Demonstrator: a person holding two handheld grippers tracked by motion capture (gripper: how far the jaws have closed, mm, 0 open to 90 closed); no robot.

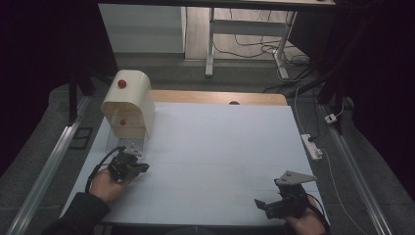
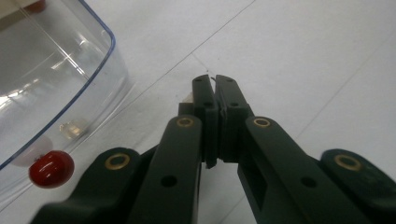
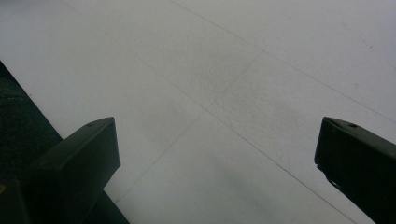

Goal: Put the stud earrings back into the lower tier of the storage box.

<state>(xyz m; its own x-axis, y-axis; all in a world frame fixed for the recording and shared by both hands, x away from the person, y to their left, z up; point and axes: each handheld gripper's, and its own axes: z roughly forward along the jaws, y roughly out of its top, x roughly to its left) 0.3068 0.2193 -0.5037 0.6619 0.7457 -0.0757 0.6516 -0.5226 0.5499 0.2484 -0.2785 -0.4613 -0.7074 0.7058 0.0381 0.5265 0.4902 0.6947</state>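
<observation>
Two claws at work over the white table (image 1: 215, 147), each held in a person's hand. Left claw (image 1: 128, 165) sits at the near-left, just in front of the cream, round-topped bread-bin-style box with a red knob (image 1: 128, 103), which stands at the table's far-left corner. In the left gripper view its black jaws stand pressed together, tips pointing down at the table; a pale sliver shows beside the left jaw near the tip (too small to say whether anything is pinched, probably nothing). Beside the jaws lies the box's clear, blue-edged plastic front flap (image 2: 56, 88), with a small red ball knob (image 2: 51, 169) at its lower edge. The flap appears lowered toward the table, which would put the box open at the front; the knob lies close to the left claw, apart from it.

Right claw (image 1: 268, 205) rests at the near-right corner, well apart from the box. Its jaws stand wide apart in the right gripper view, nothing between them but bare table.

Judgement: the left hand is placed for the work on the flap's knob, being the nearer side; closed jaws suit a nudge or a pause beside the knob, not a grasp. The right hand seems parked clear of the box, jaws spread ready, so it does not block the flap's swing.
</observation>
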